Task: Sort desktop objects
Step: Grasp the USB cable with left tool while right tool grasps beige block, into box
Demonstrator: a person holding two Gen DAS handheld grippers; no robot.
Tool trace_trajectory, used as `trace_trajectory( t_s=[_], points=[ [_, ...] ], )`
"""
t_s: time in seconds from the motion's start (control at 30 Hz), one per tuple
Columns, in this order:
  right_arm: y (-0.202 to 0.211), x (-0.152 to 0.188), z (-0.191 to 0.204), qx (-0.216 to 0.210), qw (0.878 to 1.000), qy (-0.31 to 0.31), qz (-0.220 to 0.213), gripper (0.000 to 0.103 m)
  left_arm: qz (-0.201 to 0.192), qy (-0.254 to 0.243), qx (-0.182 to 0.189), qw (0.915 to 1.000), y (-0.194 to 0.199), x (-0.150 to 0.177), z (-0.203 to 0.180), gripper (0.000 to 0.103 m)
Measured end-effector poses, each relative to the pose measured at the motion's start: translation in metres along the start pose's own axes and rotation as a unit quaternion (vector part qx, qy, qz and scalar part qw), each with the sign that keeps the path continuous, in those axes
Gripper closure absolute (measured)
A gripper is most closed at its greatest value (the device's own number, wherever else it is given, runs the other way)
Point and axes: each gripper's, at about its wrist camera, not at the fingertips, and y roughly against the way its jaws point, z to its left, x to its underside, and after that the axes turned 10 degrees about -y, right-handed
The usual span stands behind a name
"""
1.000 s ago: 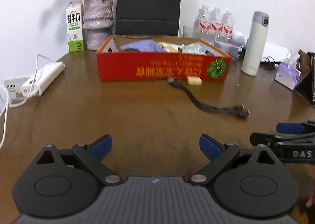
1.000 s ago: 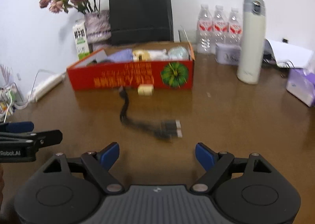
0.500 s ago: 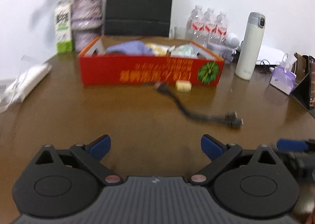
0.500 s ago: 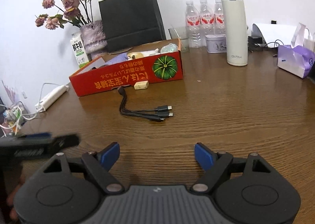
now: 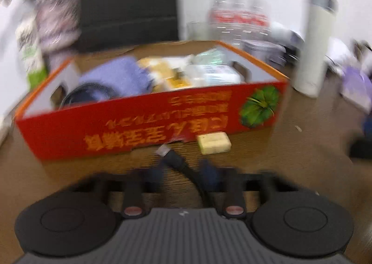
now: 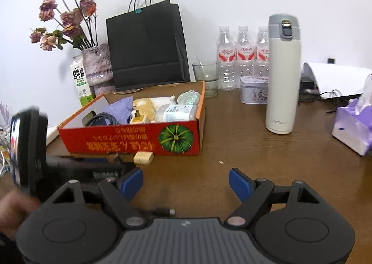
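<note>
A red cardboard box (image 5: 148, 124) holds a purple cloth, snacks and a cable; it also shows in the right wrist view (image 6: 130, 140). A small beige block (image 5: 214, 143) lies in front of the box, also in the right wrist view (image 6: 143, 157). A black cable (image 5: 176, 161) lies between the fingers of my left gripper (image 5: 183, 174), whose jaws stand narrowed around it; the view is blurred. My right gripper (image 6: 186, 180) is open and empty above the table, with a cable plug (image 6: 166, 211) just under it.
A white thermos (image 6: 280, 75), three water bottles (image 6: 244, 54), a glass, a tin, a purple tissue pack (image 6: 353, 129), a black paper bag (image 6: 146, 45), a flower vase and a milk carton (image 6: 80, 80) stand behind and beside the box.
My left gripper has moved forward to the cable near the box and its jaws have narrowed around it. My right gripper has moved closer to the box and stays open.
</note>
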Motion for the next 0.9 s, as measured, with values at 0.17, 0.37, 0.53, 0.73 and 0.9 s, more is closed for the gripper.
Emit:
trace_trajectory(
  t_s=[0.17, 0.37, 0.53, 0.73, 0.9],
  points=[
    [-0.041, -0.002, 0.017, -0.009, 0.999, 0.032, 0.039, 0.031, -0.003, -0.018, 0.019, 0.9997, 0.036, 0.024, 0.004, 0.098],
    [-0.097, -0.001, 0.057, -0.021, 0.995, 0.043, 0.084, 0.037, -0.043, 0.038, -0.001, 0.9984, 0.08, 0.043, 0.039, 0.099],
    [-0.13, 0.005, 0.085, 0.033, 0.993, 0.082, 0.073, 0.053, -0.068, 0.077, -0.011, 0.9947, 0.101, 0.043, 0.059, 0.099],
    [-0.126, 0.005, 0.086, 0.041, 0.996, 0.049, 0.067, 0.073, -0.067, 0.089, -0.007, 0.9937, 0.115, 0.048, 0.063, 0.1],
    [-0.084, 0.024, 0.084, 0.022, 0.997, 0.015, 0.071, 0.073, -0.082, 0.093, -0.007, 0.9923, 0.145, 0.059, 0.061, 0.1]
  ],
)
